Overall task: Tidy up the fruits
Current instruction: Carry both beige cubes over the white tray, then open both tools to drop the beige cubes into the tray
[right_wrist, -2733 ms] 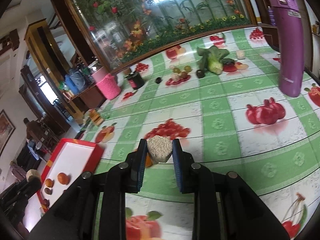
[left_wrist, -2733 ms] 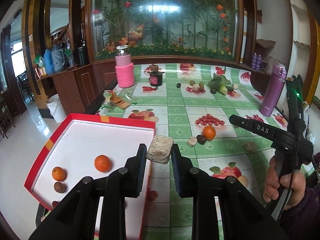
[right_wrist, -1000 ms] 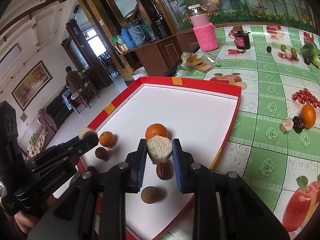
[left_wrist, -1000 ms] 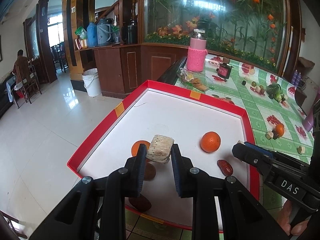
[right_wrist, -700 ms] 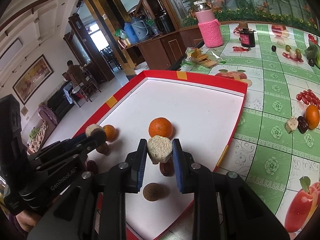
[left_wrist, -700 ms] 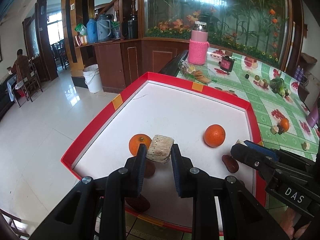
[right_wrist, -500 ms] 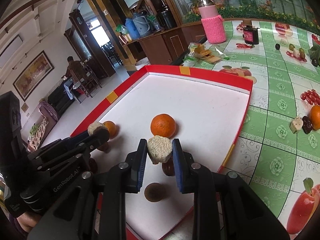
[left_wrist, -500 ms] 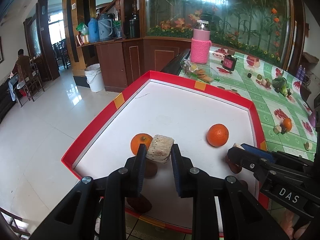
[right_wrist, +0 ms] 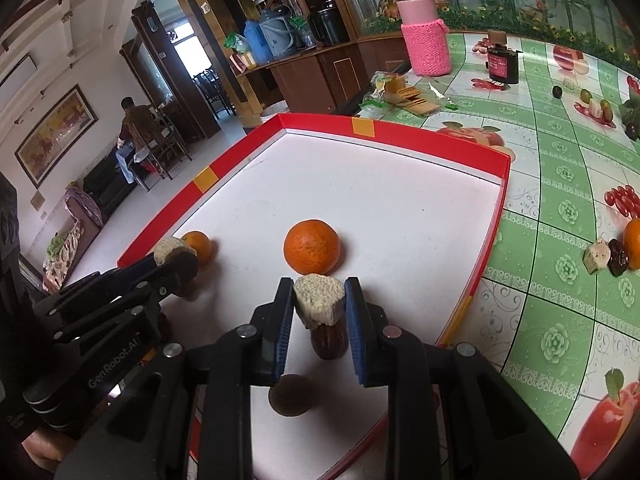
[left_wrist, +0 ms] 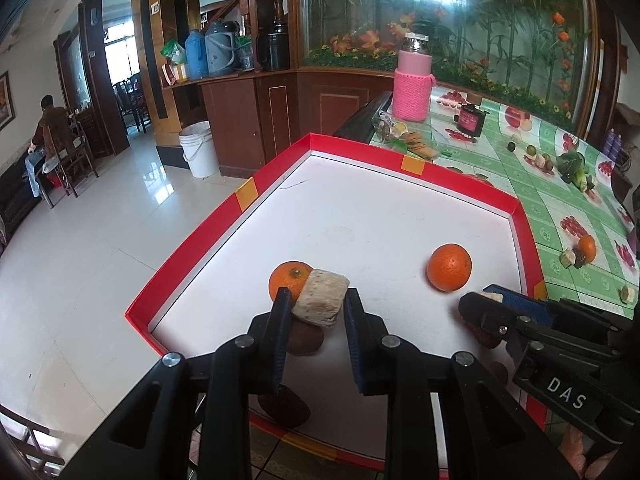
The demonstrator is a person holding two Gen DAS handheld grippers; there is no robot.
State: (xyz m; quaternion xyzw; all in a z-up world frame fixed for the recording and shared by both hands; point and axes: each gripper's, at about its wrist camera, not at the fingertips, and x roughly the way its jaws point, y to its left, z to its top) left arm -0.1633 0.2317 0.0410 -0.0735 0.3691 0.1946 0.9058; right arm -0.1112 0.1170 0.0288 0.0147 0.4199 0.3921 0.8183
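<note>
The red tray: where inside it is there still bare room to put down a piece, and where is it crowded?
The far half of the red tray is bare, from its far wall down to the two oranges. The strip between the bigger orange and the right wall is also free. The near corner is crowded: brown fruits and both grippers, with the left jaws opening around their piece.

green fruit-print table under red-rimmed tray, pink-sleeved flask

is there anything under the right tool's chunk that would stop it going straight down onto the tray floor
Yes. In the right wrist view a dark brown fruit lies on the red tray directly below the pale chunk gripped by the right tool. White floor beside it, toward the big orange, looks free.
</note>
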